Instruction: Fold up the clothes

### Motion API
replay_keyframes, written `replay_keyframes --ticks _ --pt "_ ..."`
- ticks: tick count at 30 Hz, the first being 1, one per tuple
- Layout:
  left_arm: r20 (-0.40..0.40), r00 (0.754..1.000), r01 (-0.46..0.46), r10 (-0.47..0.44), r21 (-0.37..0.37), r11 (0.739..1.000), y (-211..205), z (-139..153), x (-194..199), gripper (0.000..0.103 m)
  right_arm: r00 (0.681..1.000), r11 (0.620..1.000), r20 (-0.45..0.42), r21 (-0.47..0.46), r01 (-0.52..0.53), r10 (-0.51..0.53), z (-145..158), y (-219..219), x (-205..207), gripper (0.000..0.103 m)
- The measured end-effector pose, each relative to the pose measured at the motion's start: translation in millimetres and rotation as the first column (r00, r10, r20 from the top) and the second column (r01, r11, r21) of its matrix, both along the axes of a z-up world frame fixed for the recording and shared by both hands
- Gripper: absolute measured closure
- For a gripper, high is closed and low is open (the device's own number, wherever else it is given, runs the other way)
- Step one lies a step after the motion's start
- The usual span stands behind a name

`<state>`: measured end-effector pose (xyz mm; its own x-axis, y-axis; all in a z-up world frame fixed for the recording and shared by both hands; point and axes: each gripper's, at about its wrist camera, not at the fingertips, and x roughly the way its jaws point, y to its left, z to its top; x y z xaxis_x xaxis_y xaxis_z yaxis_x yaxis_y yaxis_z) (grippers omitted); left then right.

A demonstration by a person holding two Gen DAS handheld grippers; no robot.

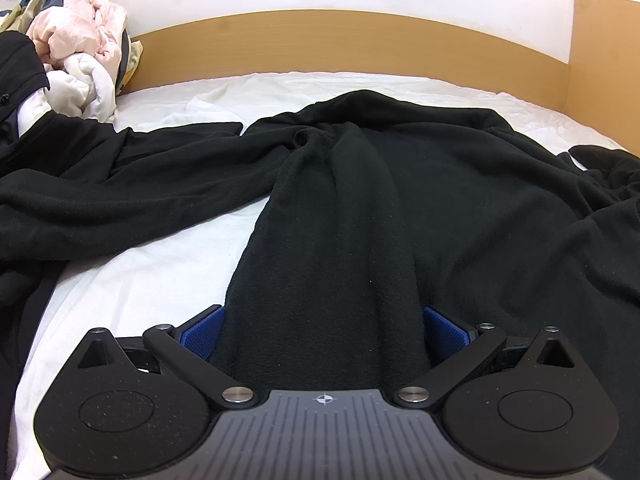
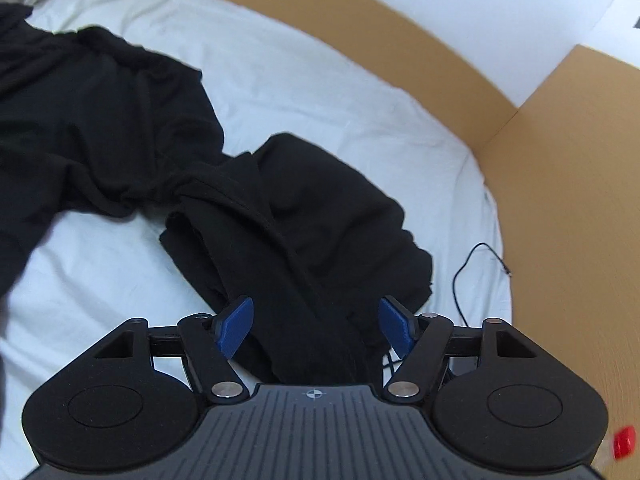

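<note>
A black fleece garment [image 1: 360,184] lies spread and rumpled on the white bed sheet [image 1: 168,272]. My left gripper [image 1: 324,332] is open, its blue pads [image 1: 204,332] on either side of a long fold of the black fabric that runs between them. In the right wrist view the same black garment [image 2: 280,216] lies bunched on the sheet [image 2: 300,80]. My right gripper [image 2: 316,324] is open, its blue pads [image 2: 236,324] spread above a bunched end of the fabric.
A pile of pink, white and dark clothes [image 1: 80,48] sits at the back left. A wooden bed frame [image 1: 360,44] runs along the back and right [image 2: 560,200]. A thin black cable [image 2: 476,256] lies on the sheet near the right edge.
</note>
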<state>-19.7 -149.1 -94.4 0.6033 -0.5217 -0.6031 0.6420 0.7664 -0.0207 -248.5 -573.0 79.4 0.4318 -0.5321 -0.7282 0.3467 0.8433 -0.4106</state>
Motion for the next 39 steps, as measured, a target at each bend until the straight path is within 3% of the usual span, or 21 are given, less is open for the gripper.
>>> replay_keyframes --ticks 6,7,8,9,11,15,19,20,21,23,24,26,27,29,31,34,36,39 --pt "0.001 1.0 0.005 -0.005 0.007 1.0 -1.9 -0.6 0.3 0.001 0.998 0.995 -0.014 0.085 0.055 -0.054 -37.5 -37.7 10.1 0.035" --pt "0.001 1.0 0.006 -0.006 0.009 1.0 -2.6 -0.7 0.4 0.001 0.999 0.995 -0.016 0.092 0.039 -0.037 -41.9 -36.8 7.9 0.041" --pt "0.002 1.0 0.007 -0.007 0.011 1.0 -3.4 -0.8 0.5 0.001 1.0 0.995 -0.012 0.1 0.016 -0.015 -44.5 -33.7 4.5 0.08" --pt "0.003 1.0 0.008 -0.008 0.013 1.0 -4.0 -0.9 0.5 0.001 1.0 0.997 0.003 0.078 -0.007 0.007 -45.7 -29.4 1.5 0.099" --pt "0.004 1.0 0.008 -0.008 0.011 1.0 -3.9 -1.0 0.5 0.001 0.997 0.998 0.051 0.016 -0.054 0.053 -44.3 -15.5 -7.6 0.098" --pt "0.0 1.0 0.01 -0.01 0.0 1.0 -1.7 -1.2 0.7 0.001 0.978 0.988 0.143 -0.012 -0.155 0.155 -35.2 30.2 -39.1 0.098" --pt "0.003 1.0 0.01 -0.01 0.003 1.0 -2.7 -1.5 0.3 0.001 0.976 0.975 -0.026 -0.034 -0.219 0.218 -66.7 78.7 -48.3 0.098" --pt "0.003 1.0 0.01 -0.01 0.004 1.0 -2.9 -1.5 0.2 0.001 0.975 0.977 -0.061 0.004 -0.213 0.213 -77.6 85.9 -49.3 0.095" --pt "0.004 1.0 0.01 -0.01 0.005 1.0 -3.2 -1.5 0.0 0.001 0.966 0.965 -0.073 0.103 -0.24 0.248 -85.9 91.9 -51.0 0.094" --pt "0.005 1.0 0.01 -0.01 0.004 1.0 -3.5 -1.4 -0.4 0.001 0.925 0.889 -0.046 0.298 -0.349 0.378 -92.6 106.3 -56.9 0.094" --pt "0.004 1.0 0.01 -0.01 0.004 1.0 -3.4 -1.4 -0.5 0.001 0.909 0.857 0.014 0.327 -0.398 0.417 -85.0 110.1 -61.2 0.093" --pt "0.004 1.0 0.01 -0.01 0.002 1.0 -3.3 -1.4 -0.6 0.001 0.927 0.876 0.139 0.304 -0.374 0.348 -57.6 96.2 -65.5 0.084" --pt "0.003 1.0 0.01 -0.01 0.002 1.0 -3.2 -1.4 -0.6 0.001 0.938 0.905 0.151 0.253 -0.341 0.311 -46.5 86.0 -65.9 0.079" --pt "0.003 1.0 0.01 -0.01 0.002 1.0 -3.3 -1.5 -0.6 0.001 0.961 0.96 0.119 0.102 -0.261 0.249 -29.0 64.1 -65.3 0.052" --pt "0.002 1.0 0.009 -0.009 0.001 1.0 -3.2 -1.5 -0.3 0.001 0.985 0.986 0.044 0.032 -0.166 0.165 -24.7 33.4 -69.0 0.049" --pt "0.0 1.0 0.01 -0.01 0.0 1.0 -2.8 -1.4 -0.2 0.001 0.998 0.997 0.057 0.077 0.02 -0.025 -24.3 -27.8 -95.7 0.049" --pt "0.001 1.0 0.01 -0.01 0.002 1.0 -2.8 -1.2 -0.2 0.001 0.982 0.982 0.108 0.126 0.143 -0.157 -25.9 -61.5 -120.8 0.049" --pt "0.001 1.0 0.01 -0.01 0.004 1.0 -3.4 -1.2 0.3 0.001 0.969 0.96 0.133 0.215 0.179 -0.21 -41.4 -69.8 -151.8 0.049"
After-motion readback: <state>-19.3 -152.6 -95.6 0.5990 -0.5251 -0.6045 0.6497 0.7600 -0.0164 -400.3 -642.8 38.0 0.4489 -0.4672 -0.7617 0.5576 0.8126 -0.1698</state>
